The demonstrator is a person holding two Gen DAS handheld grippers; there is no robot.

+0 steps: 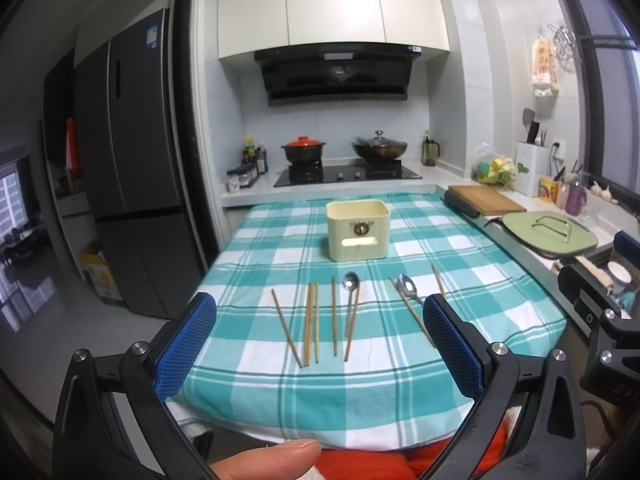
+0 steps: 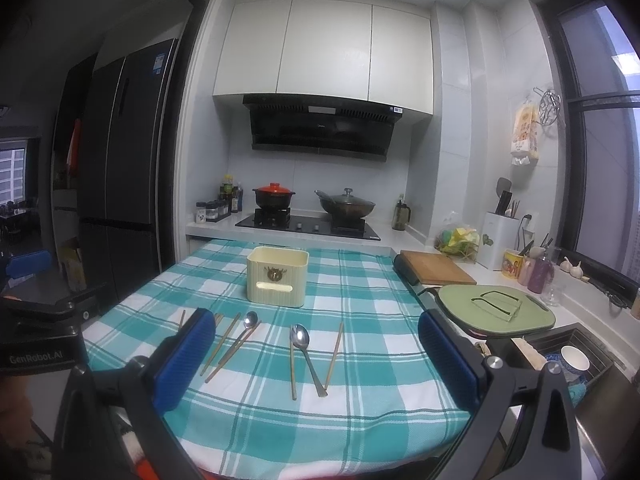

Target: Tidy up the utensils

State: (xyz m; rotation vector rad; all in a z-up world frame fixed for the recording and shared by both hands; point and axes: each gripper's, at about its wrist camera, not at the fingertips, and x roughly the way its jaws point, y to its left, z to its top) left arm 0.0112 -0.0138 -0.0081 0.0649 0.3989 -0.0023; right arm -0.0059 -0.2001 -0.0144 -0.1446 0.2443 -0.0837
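A cream utensil holder (image 1: 357, 229) stands upright on the teal checked tablecloth (image 1: 260, 392); it also shows in the right wrist view (image 2: 277, 275). Several wooden chopsticks (image 1: 308, 328) and two metal spoons lie flat in front of it: one spoon (image 1: 350, 300) in the middle, the other spoon (image 1: 408, 288) to the right. The right wrist view shows the same spoons (image 2: 305, 354) (image 2: 248, 326) and chopsticks (image 2: 334, 356). My left gripper (image 1: 320, 344) is open and empty above the near table edge. My right gripper (image 2: 316, 360) is open and empty, also near the front edge.
A stove with a red-lidded pot (image 1: 303, 151) and a wok (image 1: 379, 148) stands behind the table. A wooden cutting board (image 2: 436, 272), a green board (image 2: 496, 312) and a sink with a bowl (image 2: 574, 358) lie to the right. A fridge (image 1: 128, 160) stands left.
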